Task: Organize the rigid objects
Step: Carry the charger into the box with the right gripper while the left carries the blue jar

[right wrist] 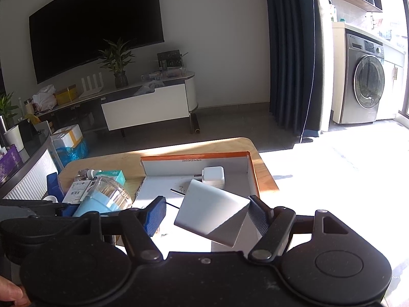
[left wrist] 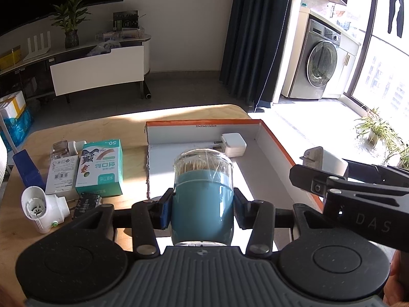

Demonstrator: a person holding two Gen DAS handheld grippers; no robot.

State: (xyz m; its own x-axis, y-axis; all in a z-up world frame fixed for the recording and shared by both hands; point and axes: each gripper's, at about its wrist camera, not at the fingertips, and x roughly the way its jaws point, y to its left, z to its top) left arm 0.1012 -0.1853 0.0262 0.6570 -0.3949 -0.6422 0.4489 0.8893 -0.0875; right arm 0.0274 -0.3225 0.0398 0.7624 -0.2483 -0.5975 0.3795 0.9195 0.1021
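Observation:
My left gripper [left wrist: 202, 208] is shut on a blue toothpick jar [left wrist: 203, 197] with a clear lid, held above the near edge of the white box with orange rim [left wrist: 276, 138]. The jar also shows in the right wrist view [right wrist: 102, 200]. My right gripper [right wrist: 208, 213] holds a white charger plug [right wrist: 211, 216] tilted between its fingers, above the box [right wrist: 249, 168]; that plug shows in the left wrist view [left wrist: 323, 161]. A second white charger [left wrist: 234, 144] lies inside the box at the back, also seen in the right wrist view [right wrist: 213, 176].
On the wooden table [left wrist: 76, 130] left of the box lie a green plaster box [left wrist: 101, 167], a white carton [left wrist: 61, 172], a small clear bottle [left wrist: 64, 147], a white plug-in device [left wrist: 42, 208] and a dark small pack [left wrist: 88, 203]. A blue object [left wrist: 26, 168] stands at the table's left edge.

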